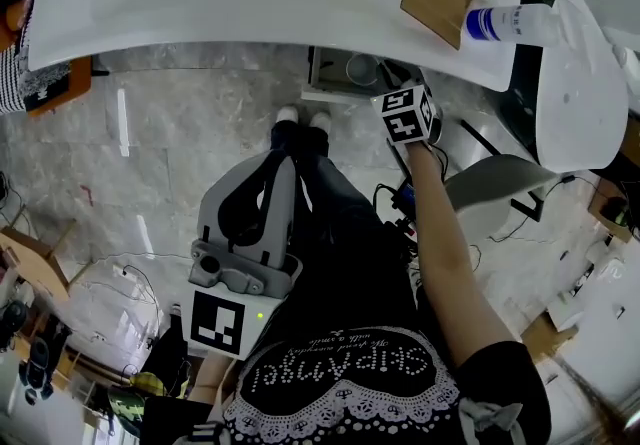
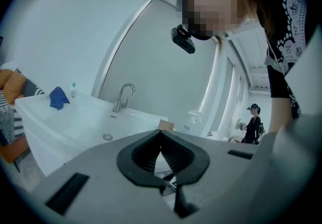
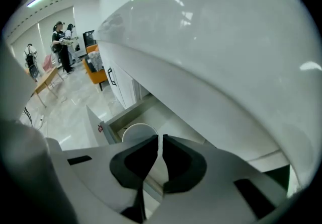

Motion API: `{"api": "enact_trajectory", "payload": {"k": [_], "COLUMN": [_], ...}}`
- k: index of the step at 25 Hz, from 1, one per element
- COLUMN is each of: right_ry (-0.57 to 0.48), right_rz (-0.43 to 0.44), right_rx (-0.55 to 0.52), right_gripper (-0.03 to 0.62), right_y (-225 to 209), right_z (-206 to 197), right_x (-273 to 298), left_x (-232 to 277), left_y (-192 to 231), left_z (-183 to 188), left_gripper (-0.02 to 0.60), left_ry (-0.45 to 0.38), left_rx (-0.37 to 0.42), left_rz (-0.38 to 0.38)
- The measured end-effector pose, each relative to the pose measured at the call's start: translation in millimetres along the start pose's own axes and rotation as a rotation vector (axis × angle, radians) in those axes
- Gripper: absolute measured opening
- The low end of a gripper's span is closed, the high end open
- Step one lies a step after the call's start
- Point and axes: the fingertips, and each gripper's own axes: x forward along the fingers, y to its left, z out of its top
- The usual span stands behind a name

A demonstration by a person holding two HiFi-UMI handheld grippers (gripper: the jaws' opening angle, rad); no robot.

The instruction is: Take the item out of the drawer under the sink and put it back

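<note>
Though ajar, drawer (image 3: 121, 117) beneath sink (image 3: 201, 67) edge.

Head cam top-down over sink (image 1: 250, 3)

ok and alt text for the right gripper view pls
The right gripper, its jaws almost together with a thin gap and nothing between them, points down into an open drawer under the curved white sink. A round white container sits in the drawer. People stand far off at left.
</note>
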Motion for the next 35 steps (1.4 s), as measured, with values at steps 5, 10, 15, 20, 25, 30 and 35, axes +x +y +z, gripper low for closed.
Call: {"api": "enact_trajectory", "payload": {"k": [5,10,15,20,25,30,35], "right_ry": [-0.074,-0.187,-0.347,-0.494,-0.602,-0.674,-0.733], "right_rz": [-0.039,-0.073,-0.104,-0.085,-0.099,-0.143,-0.198], "right_rx": [0.112,0.199,0.32,0.385,0.395,0.427,0.499], "right_gripper": [0.026,0.018,0.018,0.018,0.018,0.018,0.018], "right_y": [-3,-6,-9,1,9,8,7], "right_z": [3,15,43,72,90,95,81], "right_x": [-30,-69,-124,-181,-238,-291,-343], "left_x": [-10,-20,-30,-41,-50,-53,-56], "left_y": [-7,-8,-7,-10,-13,-16,-22], "left_z": [3,10,20,38,48,57,56], "left_gripper": [0.005,0.005,0.005,0.005,0.005,0.005,0.005], "left_ry": [-0.017,-0.016,-0.036,-0.075,-0.092,-0.109,-0.112], "left_rx": [0.02,0.035,0.055,0.081,0.096,0.118,0.121], "left_rz": [-0.051,-0.07,-0.087,-0.104,-0.125,-0.15,-0.175]}}
